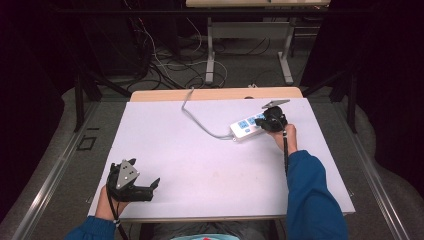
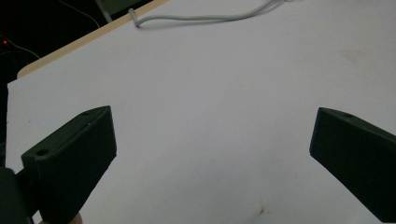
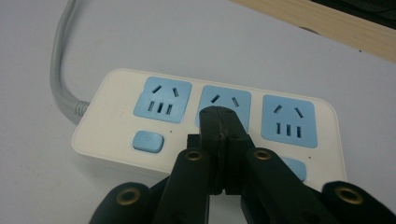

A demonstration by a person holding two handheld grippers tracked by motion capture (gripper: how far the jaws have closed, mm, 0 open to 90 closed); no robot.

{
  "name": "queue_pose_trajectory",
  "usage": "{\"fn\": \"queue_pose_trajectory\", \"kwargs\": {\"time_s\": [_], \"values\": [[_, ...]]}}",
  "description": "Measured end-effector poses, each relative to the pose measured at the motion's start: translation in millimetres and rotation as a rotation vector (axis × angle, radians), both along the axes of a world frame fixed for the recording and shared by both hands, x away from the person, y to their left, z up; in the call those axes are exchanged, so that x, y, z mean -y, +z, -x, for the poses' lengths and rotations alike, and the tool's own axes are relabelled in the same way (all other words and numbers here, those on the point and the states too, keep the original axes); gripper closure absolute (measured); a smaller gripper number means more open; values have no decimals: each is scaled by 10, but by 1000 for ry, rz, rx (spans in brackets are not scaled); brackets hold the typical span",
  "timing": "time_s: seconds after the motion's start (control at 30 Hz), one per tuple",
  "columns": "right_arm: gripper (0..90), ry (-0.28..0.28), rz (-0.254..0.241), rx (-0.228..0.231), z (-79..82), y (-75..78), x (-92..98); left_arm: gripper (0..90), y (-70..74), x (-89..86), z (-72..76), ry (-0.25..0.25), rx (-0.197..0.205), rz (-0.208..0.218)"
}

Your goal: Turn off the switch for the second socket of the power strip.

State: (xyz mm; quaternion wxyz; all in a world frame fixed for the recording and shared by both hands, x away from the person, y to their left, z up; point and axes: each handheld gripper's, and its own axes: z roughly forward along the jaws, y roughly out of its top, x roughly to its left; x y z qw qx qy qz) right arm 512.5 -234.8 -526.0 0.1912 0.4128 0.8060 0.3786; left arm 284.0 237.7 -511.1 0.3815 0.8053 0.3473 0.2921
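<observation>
A white power strip (image 1: 246, 126) with three blue sockets lies at the far right of the white table top, its grey cable (image 1: 200, 120) running off toward the back edge. My right gripper (image 1: 272, 120) hovers at the strip's right end. In the right gripper view the strip (image 3: 116, 116) is close up, and the right gripper (image 3: 220, 114) has its jaws pressed together with nothing between them, tips over the middle socket's lower part. My left gripper (image 1: 152, 190) rests near the front left corner. Its jaws stand wide apart over bare table (image 2: 212, 140).
The white board (image 1: 200, 165) covers a wooden table whose edge (image 1: 215, 94) shows at the back. A blue switch button (image 3: 148, 141) sits below the left socket. Cables and desk legs (image 1: 210, 60) lie on the floor beyond. The cable (image 2: 201, 17) crosses the far edge.
</observation>
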Motion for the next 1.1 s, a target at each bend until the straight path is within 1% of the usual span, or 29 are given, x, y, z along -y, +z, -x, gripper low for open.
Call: {"fn": "queue_pose_trajectory", "kwargs": {"time_s": [0.03, 0.07, 0.1, 0.17, 0.3, 0.33, 0.4, 0.43, 0.57, 0.67, 0.73, 1.1], "values": [[900, 1, 4, -2, -3, -6, 1, 5, 0, -1, 1, 1, 5, 0], [900, -13, 12, -15, -4, -19, -9, 4, 3, -4, 2, 1, 5, -2], [900, -13, 12, -15, -4, -19, -9, 4, 4, -5, 3, 1, 4, -3], [900, -14, 28, -12, -7, -31, -11, 5, 4, -4, 4, 0, 4, -3], [900, -14, 35, -15, -8, -37, -17, 5, -2, 4, 2, 1, 5, 5], [900, -14, 41, -22, -14, -52, -26, 5, 4, -2, 1, 0, 3, -4], [900, -12, 41, -21, -14, -59, -30, 5, -3, 2, 3, 1, 6, 5], [900, -12, 41, -21, -14, -59, -30, 5, 4, -4, 3, 0, 4, -3], [900, -14, 38, -24, -12, -61, -33, 5, 5, -2, 5, 0, 4, -4], [900, -18, 26, -26, -17, -70, -25, 5, 5, -1, 6, 1, 4, -4], [900, -17, 36, -25, -13, -66, -31, 5, 4, -2, 7, 2, 0, -2], [900, -21, 37, -24, -11, -68, -33, 5, -1, 2, 6, 2, 5, 0]]}}
